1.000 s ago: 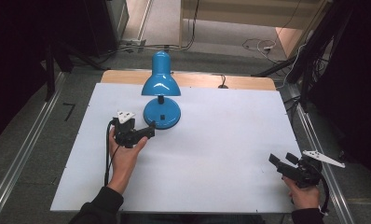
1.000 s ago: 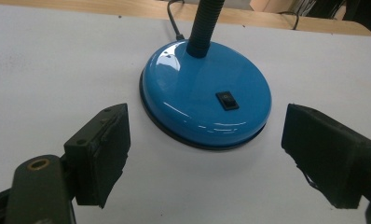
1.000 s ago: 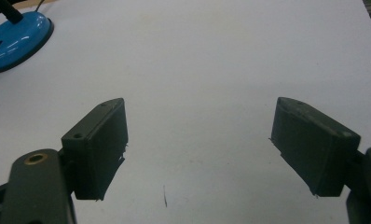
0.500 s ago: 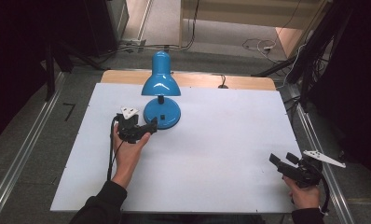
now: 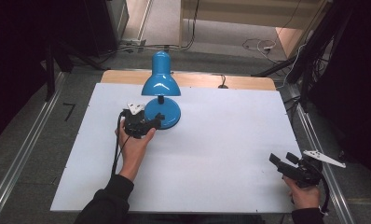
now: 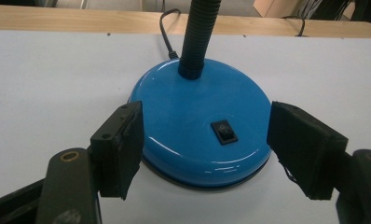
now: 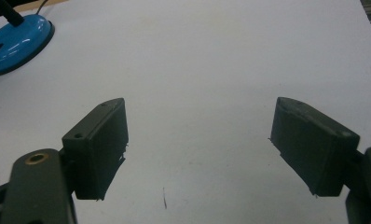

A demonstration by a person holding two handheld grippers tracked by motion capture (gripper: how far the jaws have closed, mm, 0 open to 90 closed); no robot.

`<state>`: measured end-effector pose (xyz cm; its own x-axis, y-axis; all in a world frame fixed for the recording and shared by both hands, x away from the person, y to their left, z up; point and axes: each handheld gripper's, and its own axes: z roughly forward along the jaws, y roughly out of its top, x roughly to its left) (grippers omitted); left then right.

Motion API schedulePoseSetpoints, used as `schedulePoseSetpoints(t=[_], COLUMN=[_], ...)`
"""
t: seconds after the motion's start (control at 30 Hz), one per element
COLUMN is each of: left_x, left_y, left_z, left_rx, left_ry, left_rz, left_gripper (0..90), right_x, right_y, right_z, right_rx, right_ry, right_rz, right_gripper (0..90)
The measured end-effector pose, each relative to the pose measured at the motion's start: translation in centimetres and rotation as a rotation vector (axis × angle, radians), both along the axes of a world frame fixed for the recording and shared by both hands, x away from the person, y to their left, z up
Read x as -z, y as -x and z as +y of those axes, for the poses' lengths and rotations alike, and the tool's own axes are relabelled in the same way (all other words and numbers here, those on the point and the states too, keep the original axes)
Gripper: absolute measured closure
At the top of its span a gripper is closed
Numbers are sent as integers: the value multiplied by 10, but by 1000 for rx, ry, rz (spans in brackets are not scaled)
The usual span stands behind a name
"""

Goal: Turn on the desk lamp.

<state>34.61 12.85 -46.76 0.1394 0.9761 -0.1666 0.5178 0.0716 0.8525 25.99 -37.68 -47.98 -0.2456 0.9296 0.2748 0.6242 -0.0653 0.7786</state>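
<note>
Now the left gripper [image 5: 152,123], jaws spread, has closed in around the lamp base [image 6: 200,126]; right gripper [image 5: 286,164] stays spread.

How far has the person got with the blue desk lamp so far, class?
Done: the left gripper is at the lamp base. In hand: its open jaws flank the base, the rocker switch between them, untouched. Left: closing or pressing. The right gripper waits open near the table's corner.
</note>
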Motion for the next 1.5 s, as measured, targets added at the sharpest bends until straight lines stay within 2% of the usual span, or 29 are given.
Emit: schedulePoseSetpoints(t=[0.43, 0.63, 0.83, 0.97, 1.07, 1.2, 1.3, 1.4, 1.5], left_x=[11, 12, 14, 12, 10, 8, 4, 2, 3], left_y=[-12, -18, -22, -25, -28, -32, -34, -37, -40], left_z=[-5, -7, -8, -9, -8, -9, -10, -14, -16], left_rx=[-2, -1, -19, -26, -28, -34, -10, 0, 21], left_ry=[24, 15, 1, -3, -7, -8, -49, -40, -31], left_rz=[19, 34, 29, 8, 8, 3, 14, 14, 29], left_gripper=[286, 306, 315, 325, 332, 371, 386, 424, 504], right_x=[0, 1, 0, 0, 0, 0, -1, -1, -1], right_y=[0, -1, 0, 0, 0, 0, 0, 0, 0], right_z=[0, 0, 0, 0, 0, -1, -1, -1, -1], right_rx=[-2, -4, -4, -2, -2, -2, -1, -3, -3], right_ry=[2, 1, 0, -2, 0, -3, -6, -6, -8], right_rz=[3, 3, 1, -1, 1, -2, -5, -5, -7], right_gripper=[171, 170, 170, 170, 170, 170, 172, 172, 172])
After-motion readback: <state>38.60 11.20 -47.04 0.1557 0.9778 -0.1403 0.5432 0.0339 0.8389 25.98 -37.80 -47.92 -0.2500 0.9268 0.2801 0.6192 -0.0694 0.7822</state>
